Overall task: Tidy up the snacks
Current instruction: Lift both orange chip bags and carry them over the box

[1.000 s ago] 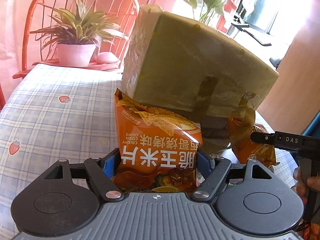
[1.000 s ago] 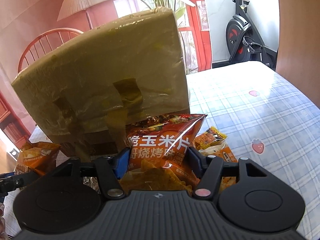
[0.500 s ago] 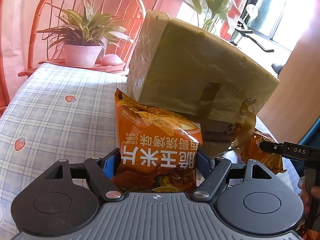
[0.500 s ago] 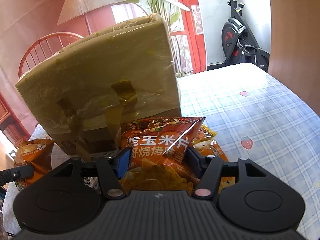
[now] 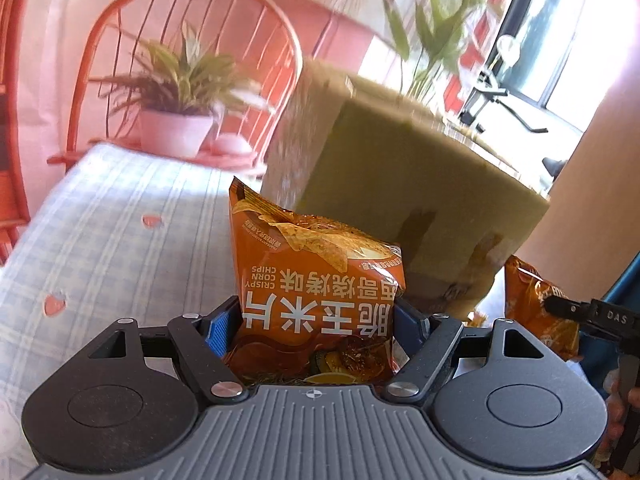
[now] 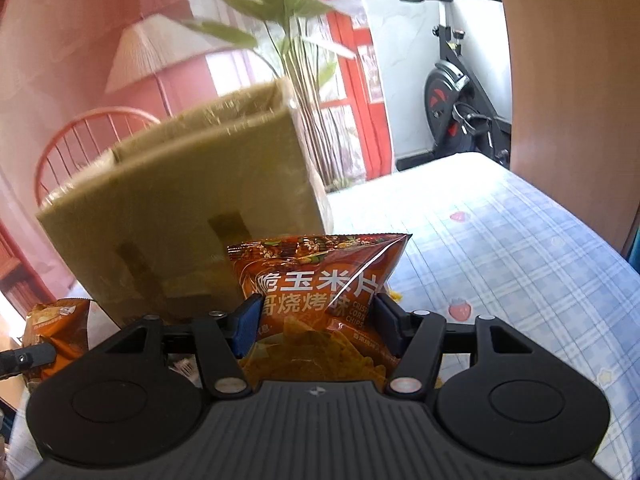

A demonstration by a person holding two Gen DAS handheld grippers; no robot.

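My left gripper [image 5: 316, 332] is shut on an orange bag of crispy corn chips [image 5: 312, 280], held upside down between the blue pads. A second orange corn chip bag [image 6: 316, 300] sits pinched in my right gripper [image 6: 316, 328], which is shut on it. Just beyond both bags stands a tall cardboard box [image 5: 400, 192] wrapped in yellowish tape, seen also in the right wrist view as the box [image 6: 192, 216] with its open top partly showing. The other gripper's tip [image 5: 592, 316] shows at the right with its bag [image 5: 536, 304].
The table [image 5: 112, 248] has a blue checked cloth with strawberries. Behind it are a red chair [image 5: 192, 40] with a potted plant [image 5: 176, 112], a lamp, and tall green leaves. An exercise bike [image 6: 460, 100] stands at the back right. Another orange snack bag [image 6: 56, 324] shows at the left.
Both grippers have risen with their bags, so the box looks lower and farther, and its open top now shows in the right wrist view. The grips are unchanged.
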